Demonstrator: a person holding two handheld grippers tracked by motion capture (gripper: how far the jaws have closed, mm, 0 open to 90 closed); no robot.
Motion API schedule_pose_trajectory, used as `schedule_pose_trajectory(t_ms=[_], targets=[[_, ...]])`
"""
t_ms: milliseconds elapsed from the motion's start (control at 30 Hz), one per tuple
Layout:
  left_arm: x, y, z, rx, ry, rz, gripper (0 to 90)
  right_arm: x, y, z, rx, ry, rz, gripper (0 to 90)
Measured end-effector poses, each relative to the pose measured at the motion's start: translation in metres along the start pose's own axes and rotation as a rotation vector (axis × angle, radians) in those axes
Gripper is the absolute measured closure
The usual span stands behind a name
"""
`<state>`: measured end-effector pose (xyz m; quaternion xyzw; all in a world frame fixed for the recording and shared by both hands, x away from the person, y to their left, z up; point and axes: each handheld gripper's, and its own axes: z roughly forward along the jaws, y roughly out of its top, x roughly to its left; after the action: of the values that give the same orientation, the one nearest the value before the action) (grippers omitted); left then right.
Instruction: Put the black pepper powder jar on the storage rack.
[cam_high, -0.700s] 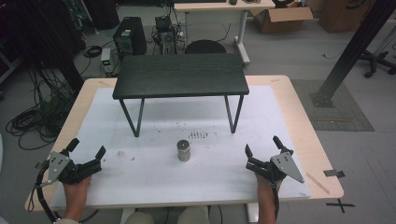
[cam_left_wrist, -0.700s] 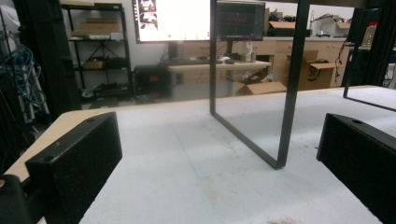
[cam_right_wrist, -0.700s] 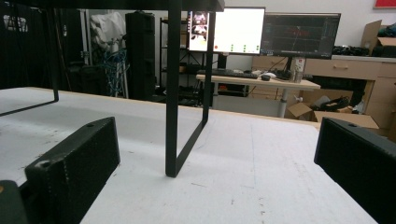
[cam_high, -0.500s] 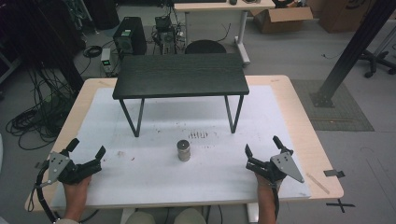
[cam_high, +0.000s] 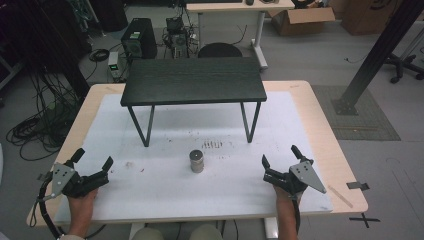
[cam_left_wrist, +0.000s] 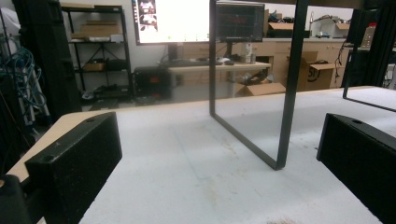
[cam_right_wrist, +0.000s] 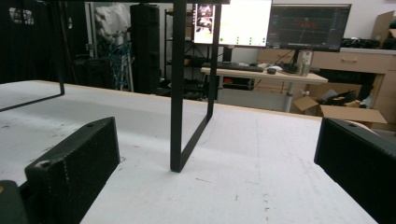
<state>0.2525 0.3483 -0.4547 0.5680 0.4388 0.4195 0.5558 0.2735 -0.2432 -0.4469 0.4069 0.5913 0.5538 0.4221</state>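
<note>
A small grey metal cylinder (cam_high: 196, 161) stands upright on the white table cover (cam_high: 210, 185), in front of a black raised shelf (cam_high: 194, 86) on thin legs. My left gripper (cam_high: 93, 159) rests near the front left of the table, open, nothing between its jaws. My right gripper (cam_high: 280, 157) rests near the front right, also open and empty. The cylinder sits about midway between them, apart from both. In the left gripper view the shelf's leg frame (cam_left_wrist: 285, 93) rises ahead between the jaws. In the right gripper view another leg frame (cam_right_wrist: 180, 93) stands ahead.
The shelf spans the middle back of the table on thin black legs (cam_high: 145, 127). Dark smudges (cam_high: 215, 145) mark the cover behind the cylinder. The wooden table edge (cam_high: 345, 180) lies close to the right gripper. Desks, boxes and cables lie beyond the table.
</note>
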Motion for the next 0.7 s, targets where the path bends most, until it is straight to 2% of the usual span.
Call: schedule_pose_trajectory(t_ms=[267,333,533,700], targets=[[0.000,0.000,0.000,0.001,0.000,-0.005,0.3,0.003,0.022,0.000,-0.010,0.042,0.009,0.0],[0.000,0.000,0.000,0.000,0.000,-0.003,0.4,0.008,0.031,0.002,-0.016,0.073,0.010,0.0],[0.000,0.000,0.000,0.002,0.001,-0.002,0.3,0.017,0.043,0.006,-0.028,0.117,0.014,0.0],[0.000,0.000,0.000,0.003,0.000,-0.001,0.3,0.031,0.055,0.011,-0.027,0.175,-0.002,0.0]])
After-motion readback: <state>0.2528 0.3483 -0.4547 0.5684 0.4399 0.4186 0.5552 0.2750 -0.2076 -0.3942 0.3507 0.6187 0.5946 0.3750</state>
